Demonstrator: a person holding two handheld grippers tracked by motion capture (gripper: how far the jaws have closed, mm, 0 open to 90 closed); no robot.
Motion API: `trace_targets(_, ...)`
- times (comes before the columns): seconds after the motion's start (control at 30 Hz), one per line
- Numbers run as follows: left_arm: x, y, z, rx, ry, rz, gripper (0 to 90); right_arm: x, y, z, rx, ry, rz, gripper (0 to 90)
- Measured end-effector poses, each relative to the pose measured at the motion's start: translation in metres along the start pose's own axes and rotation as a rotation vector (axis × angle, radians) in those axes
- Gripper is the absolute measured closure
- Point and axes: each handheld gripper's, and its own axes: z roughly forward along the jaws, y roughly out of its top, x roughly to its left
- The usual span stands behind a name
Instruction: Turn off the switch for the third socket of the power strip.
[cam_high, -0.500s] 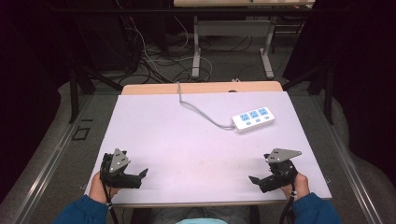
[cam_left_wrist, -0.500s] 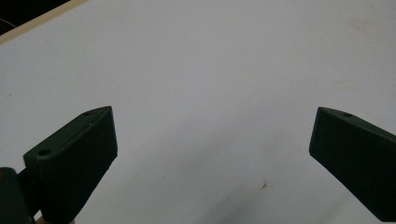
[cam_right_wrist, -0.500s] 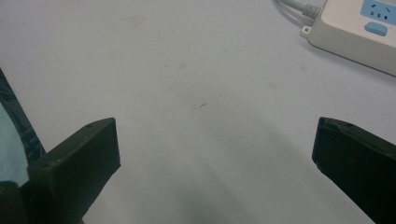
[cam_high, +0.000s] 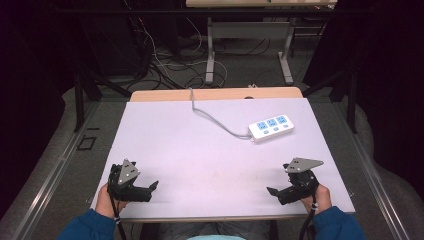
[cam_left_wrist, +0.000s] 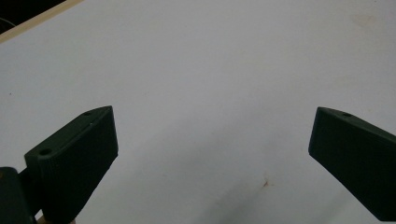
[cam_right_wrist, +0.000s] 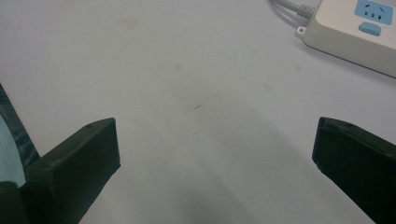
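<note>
The person holds the left gripper (cam_high: 150, 187) in the left hand (cam_high: 106, 200), low at the near left. Its jaws stand wide apart with nothing between them. The right hand (cam_high: 320, 196) holds the right gripper (cam_high: 274, 191) at the near right. Its jaws are wide apart too. Both grippers point inward, toward each other. Blue sleeves cover both forearms.

High view: fixed overhead at the person's side, facing forward and down, whole white counter (cam_high: 200, 145) in frame. Left gripper view: low, close over bare counter. Right gripper view: same height; shares the white plastic power strip (cam_right_wrist: 359, 28) (upper right) with high view (cam_high: 270, 127).
</note>
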Motion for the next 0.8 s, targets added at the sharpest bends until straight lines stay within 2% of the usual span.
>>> trace_targets(0.07, 0.000, 0.000, -0.001, 0.002, 0.006, 0.009, 1.2, -0.001, 0.001, -0.001, 0.002, -0.002, 0.007, 0.1)
trace_targets(0.1, 0.000, 0.000, 0.000, -0.001, 0.007, 0.010, 1.2, -0.003, 0.001, 0.000, -0.022, -0.005, 0.004, 0.1)
trace_targets(0.13, 0.000, 0.000, 0.000, 0.006, -0.002, 0.007, 1.2, -0.004, 0.001, 0.000, -0.015, -0.002, 0.006, 0.1)
trace_targets(0.2, 0.000, 0.000, 0.000, -0.002, 0.006, 0.009, 1.2, -0.006, 0.002, 0.002, -0.008, 0.000, 0.018, 0.1)
trace_targets(0.23, 0.000, 0.001, 0.000, -0.001, 0.009, 0.014, 1.2, -0.007, 0.002, 0.003, -0.012, -0.011, 0.006, 0.1)
trace_targets(0.4, 0.000, 0.001, 0.000, -0.002, 0.008, 0.017, 1.2, -0.009, 0.004, 0.006, 0.008, 0.006, 0.009, 0.0)
trace_targets(0.57, 0.000, 0.001, 0.000, 0.005, 0.006, 0.022, 1.2, -0.013, 0.006, 0.012, 0.006, 0.000, 0.025, 0.0)
trace_targets(0.8, 0.001, 0.002, 0.001, 0.006, 0.014, 0.035, 1.0, -0.017, 0.014, 0.013, 0.017, -0.012, 0.001, 0.0)
